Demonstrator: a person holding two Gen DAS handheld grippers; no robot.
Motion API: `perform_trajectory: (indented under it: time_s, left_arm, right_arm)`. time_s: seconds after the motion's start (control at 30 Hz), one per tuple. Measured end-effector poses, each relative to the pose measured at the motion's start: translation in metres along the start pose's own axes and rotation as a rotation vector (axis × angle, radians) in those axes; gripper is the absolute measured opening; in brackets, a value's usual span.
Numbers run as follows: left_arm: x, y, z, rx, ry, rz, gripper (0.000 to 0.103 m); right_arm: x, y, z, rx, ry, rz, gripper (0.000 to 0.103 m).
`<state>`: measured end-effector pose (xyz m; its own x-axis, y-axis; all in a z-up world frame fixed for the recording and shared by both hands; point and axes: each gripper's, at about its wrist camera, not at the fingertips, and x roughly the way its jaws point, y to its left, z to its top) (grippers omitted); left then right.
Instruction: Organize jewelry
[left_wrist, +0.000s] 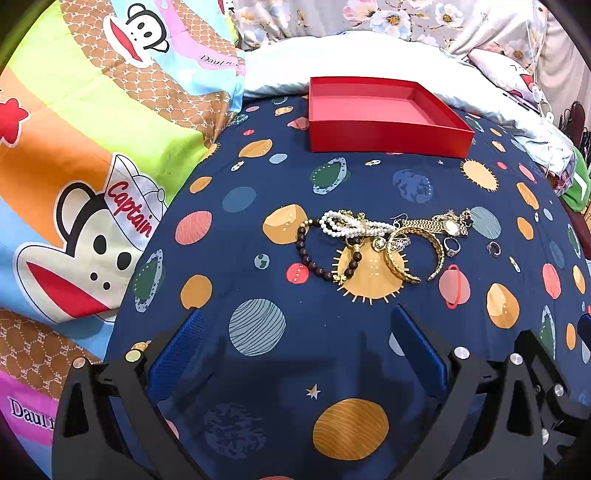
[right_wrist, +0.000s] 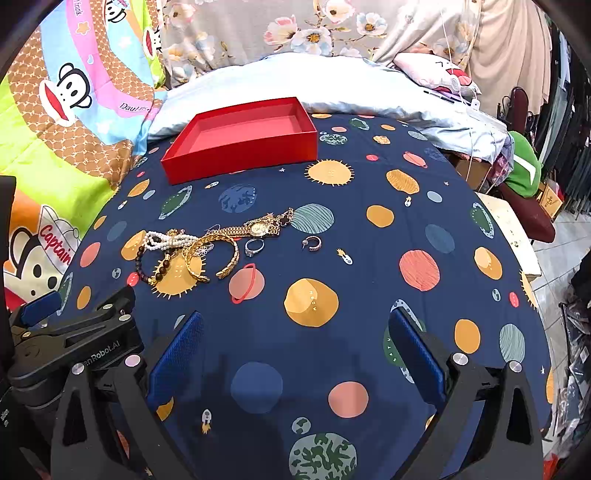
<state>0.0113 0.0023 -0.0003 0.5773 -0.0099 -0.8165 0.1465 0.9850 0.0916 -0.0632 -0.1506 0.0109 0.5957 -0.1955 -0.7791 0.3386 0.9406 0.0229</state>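
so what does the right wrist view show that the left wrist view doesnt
Only the right wrist view: the tiled floor at the right edge, and the left gripper's lettered black body.

Only the left wrist view: the full "Captain" monkey print on the striped blanket.

Both: the empty red box, the jewelry pile with pearl strand, gold watch and bangle, the separate hoop earring, and open jaws holding nothing.

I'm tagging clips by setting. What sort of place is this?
Most likely a bedroom, with the work done on a bed: a planet-print bedsheet is the surface, a pale pillow lies behind the red box, and a cartoon quilt lies beside it.
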Motion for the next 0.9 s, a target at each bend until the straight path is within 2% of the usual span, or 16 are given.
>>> perform_trajectory:
  time_s: [0.9]
  left_arm:
    - [-0.0018,0.0021,0.0017,-0.003,0.005,0.002,0.098]
  right_arm:
    - [0.0022,0.0022,-0.0002,0.0,0.001,-0.003,0.098]
